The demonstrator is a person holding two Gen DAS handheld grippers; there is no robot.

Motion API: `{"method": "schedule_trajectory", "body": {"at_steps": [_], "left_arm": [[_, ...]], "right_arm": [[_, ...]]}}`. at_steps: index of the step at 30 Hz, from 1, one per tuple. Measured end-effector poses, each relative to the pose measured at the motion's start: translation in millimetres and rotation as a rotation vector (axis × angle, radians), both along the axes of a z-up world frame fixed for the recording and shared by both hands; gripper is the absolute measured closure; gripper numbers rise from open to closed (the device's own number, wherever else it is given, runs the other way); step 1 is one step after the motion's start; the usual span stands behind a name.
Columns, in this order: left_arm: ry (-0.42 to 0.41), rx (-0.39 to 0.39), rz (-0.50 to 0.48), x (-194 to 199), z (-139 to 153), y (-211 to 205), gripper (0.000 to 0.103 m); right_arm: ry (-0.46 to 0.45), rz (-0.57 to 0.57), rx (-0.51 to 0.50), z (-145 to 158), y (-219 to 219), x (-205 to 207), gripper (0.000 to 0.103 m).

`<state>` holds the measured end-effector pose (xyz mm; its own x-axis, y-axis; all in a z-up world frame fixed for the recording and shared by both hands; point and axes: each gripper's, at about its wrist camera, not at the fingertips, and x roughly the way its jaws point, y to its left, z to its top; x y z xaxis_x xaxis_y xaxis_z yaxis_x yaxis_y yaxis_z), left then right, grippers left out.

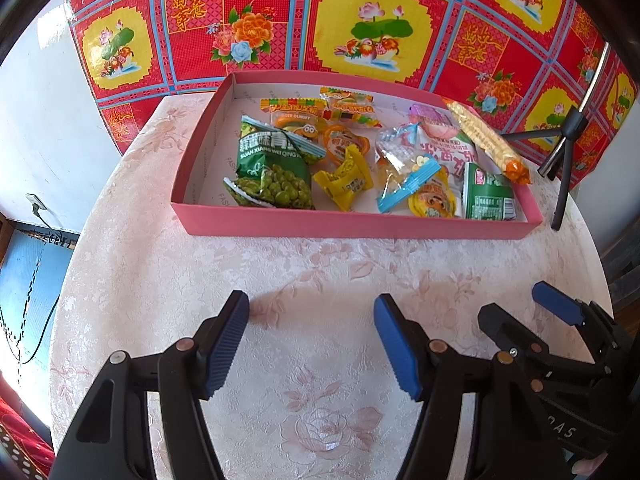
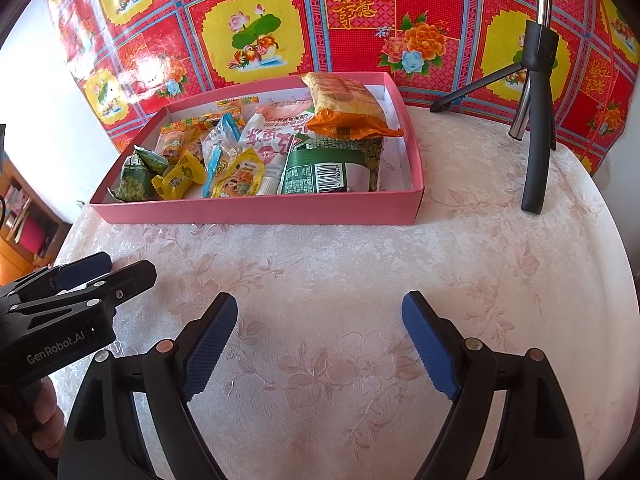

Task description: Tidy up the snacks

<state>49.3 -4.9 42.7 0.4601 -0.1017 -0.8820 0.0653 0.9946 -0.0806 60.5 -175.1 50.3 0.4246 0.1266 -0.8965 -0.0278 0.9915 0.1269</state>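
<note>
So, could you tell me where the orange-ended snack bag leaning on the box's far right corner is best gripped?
Probably by the crimped orange end of the orange-ended snack bag, from above on the near side: it is flat and thin and juts out over the other packets in the pink box.

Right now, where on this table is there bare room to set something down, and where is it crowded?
The tablecloth is bare between the pink box and both open, empty grippers, left gripper and right gripper. A smaller free strip lies between the box and the tripod. The box itself is packed with snack packets, with a little bare floor at its left end.
</note>
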Motion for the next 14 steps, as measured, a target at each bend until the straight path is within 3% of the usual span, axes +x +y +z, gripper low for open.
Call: {"method": "schedule_trajectory", "body": {"at_steps": [9,14], "left_arm": [[-0.001,0.002,-0.001,0,0,0,0.035],[-0.003,0.003,-0.001,0,0,0,0.034]], "right_arm": [[0.008,0.019,0.005,0,0,1,0.016],[0.01,-0.054,-0.074,-4,-27,2,0.017]]}}
